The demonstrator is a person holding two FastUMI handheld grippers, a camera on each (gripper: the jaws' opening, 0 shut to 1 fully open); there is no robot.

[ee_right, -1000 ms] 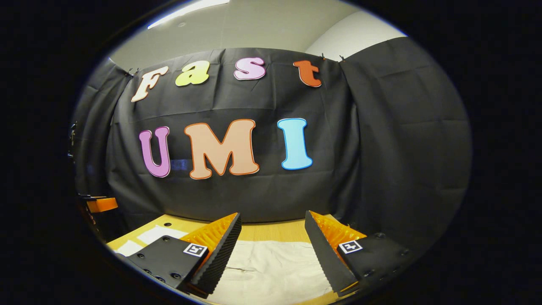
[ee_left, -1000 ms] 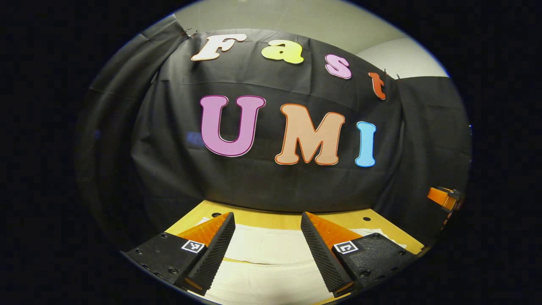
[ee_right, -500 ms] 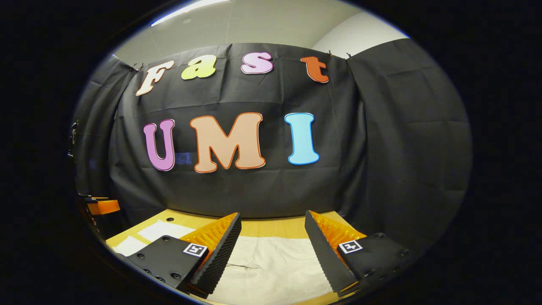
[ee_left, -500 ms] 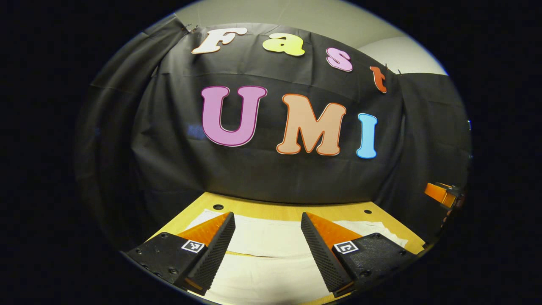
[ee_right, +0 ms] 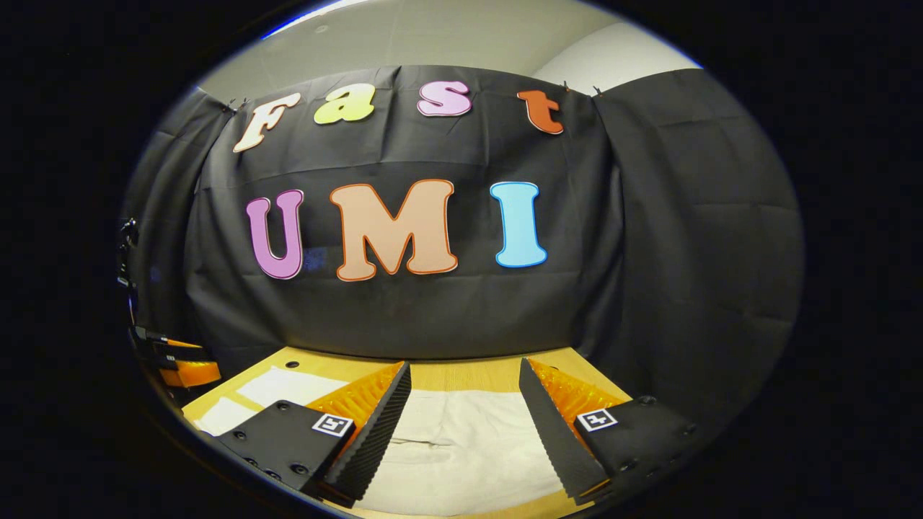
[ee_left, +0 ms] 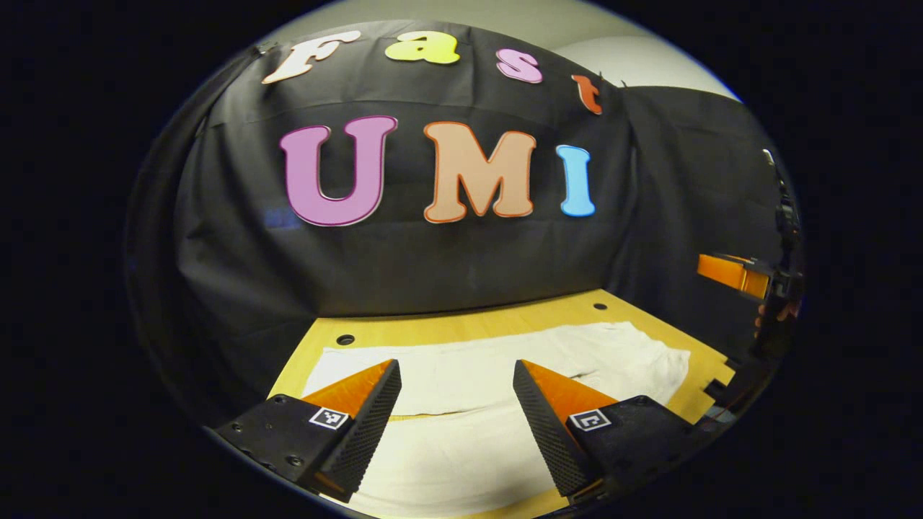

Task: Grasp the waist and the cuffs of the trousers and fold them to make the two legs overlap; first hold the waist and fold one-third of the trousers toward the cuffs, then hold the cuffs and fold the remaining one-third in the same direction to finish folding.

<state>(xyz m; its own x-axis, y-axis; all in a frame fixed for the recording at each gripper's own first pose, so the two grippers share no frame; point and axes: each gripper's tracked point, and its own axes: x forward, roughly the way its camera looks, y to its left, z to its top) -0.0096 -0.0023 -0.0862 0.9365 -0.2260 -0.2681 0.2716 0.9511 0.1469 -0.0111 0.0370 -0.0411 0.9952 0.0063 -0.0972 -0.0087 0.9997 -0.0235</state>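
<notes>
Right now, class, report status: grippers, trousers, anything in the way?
Left gripper open, empty. Right gripper open, empty. Trousers flat on the table, ungrasped. Nothing seen in the way.

Below me the trousers (ee_left: pixel 505 375) are plain cream-white, lying on a yellow wooden table (ee_left: pixel 461 326) before black cloth (ee_left: pixel 404 267).

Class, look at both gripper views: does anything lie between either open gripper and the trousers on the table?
Nothing visible does. The left gripper and right gripper hang open above the trousers, with bare cloth between their fingers.
</notes>
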